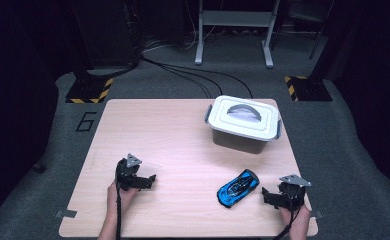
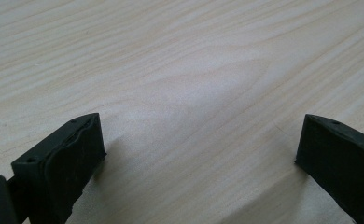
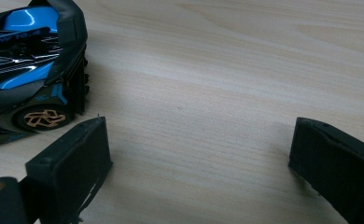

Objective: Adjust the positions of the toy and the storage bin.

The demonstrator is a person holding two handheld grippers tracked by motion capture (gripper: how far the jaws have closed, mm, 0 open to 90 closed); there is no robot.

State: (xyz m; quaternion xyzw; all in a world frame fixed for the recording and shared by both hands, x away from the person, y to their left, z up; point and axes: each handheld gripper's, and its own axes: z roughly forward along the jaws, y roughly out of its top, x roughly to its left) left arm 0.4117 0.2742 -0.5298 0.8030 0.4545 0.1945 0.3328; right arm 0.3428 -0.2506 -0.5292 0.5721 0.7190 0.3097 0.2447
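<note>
From above, the wooden table (image 1: 183, 145) has a blue and black toy car (image 1: 238, 187) sitting near the front right, nose pointing up and to the right toward a white lidded storage box (image 1: 243, 122) with a grey handle on top, further back on the right side. The left hand-held gripper (image 1: 150, 180) sits low over the front left of the table, well apart from the car, jaws spread and holding nothing. The right hand-held gripper (image 1: 268, 195) is just beside the car on its right, jaws wide apart too, nothing between them. There's a big "6" (image 1: 85, 121) marked on the grey floor off the table's left edge, and yellow-black hazard tape (image 1: 90, 92) on the stand bases behind.

Left gripper view: just bare wood grain between the two black jaws of the left hand-held gripper (image 2: 199, 140), wide open, empty.

Right gripper view: the right hand-held gripper (image 3: 199, 140) is gaping wide with only table between the jaws. The toy car (image 3: 31, 70) is off to the upper left, outside the jaws, close to the left one, bronze wheel showing. There's some lettering on its blue bodywork but it's too blurry for me to read.
</note>
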